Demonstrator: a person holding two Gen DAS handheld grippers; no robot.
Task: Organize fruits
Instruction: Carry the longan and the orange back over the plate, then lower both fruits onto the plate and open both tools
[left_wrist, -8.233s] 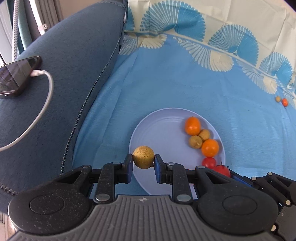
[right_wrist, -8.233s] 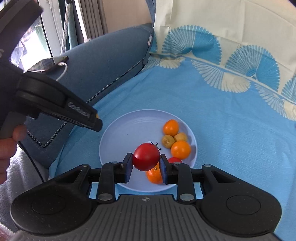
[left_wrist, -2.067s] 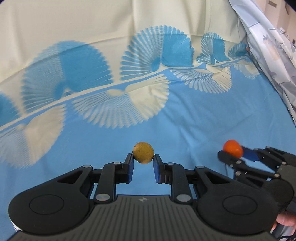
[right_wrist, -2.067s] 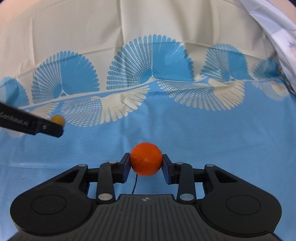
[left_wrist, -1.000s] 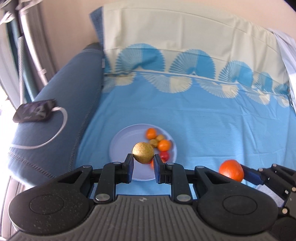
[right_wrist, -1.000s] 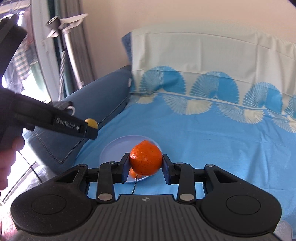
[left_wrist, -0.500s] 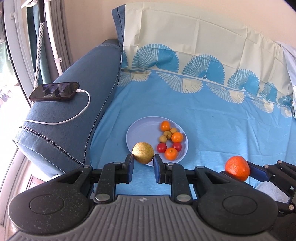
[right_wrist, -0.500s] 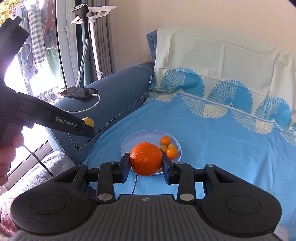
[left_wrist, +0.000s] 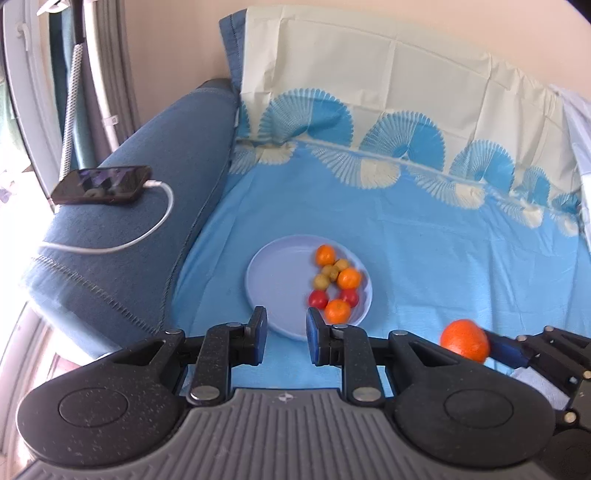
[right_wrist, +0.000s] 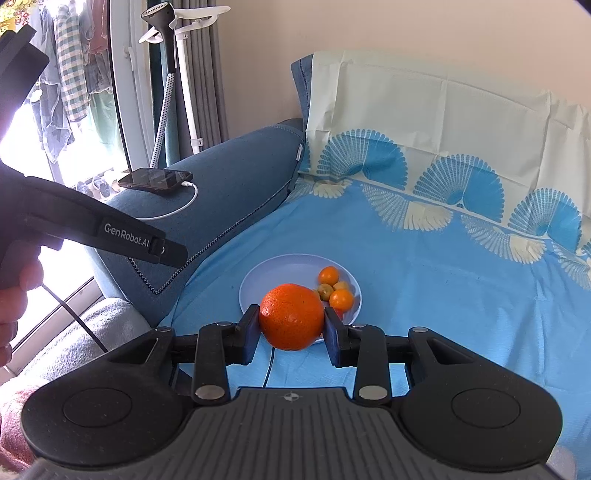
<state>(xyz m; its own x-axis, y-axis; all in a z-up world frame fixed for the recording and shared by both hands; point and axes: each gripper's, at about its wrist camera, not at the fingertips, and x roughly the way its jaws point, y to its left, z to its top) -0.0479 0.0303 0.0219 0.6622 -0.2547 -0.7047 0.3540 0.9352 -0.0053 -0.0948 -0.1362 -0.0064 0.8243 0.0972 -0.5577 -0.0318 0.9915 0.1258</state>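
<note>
- Left wrist view: the left gripper (left_wrist: 284, 328) has its jaws drawn in to a narrow gap with nothing between them. The small yellow-brown fruit that sat there half a second ago is gone from the pads, and I cannot tell where it is.
- Just beyond the fingertips, the pale blue plate (left_wrist: 277, 280) lies on the blue sheet (left_wrist: 443, 266). Small oranges, yellow-green fruits and two red tomatoes cluster on its right half (left_wrist: 336, 284).
- At the lower right, the right gripper (left_wrist: 476, 349) pinches an orange (left_wrist: 460, 341) above the sheet, to the right of the plate and clear of it.
- A phone (left_wrist: 103, 184) lies on the sofa arm with a white cable plugged in.
- Right wrist view: the right gripper (right_wrist: 291, 328) is clamped on the orange (right_wrist: 291, 314), one pad on each side, as before. The orange is round, with no clear long axis.
- The orange hides the near part of the plate (right_wrist: 266, 284).
- The left gripper (right_wrist: 177, 254) reaches in from the left, its tip now bare, held by a hand (right_wrist: 14, 295).
</note>
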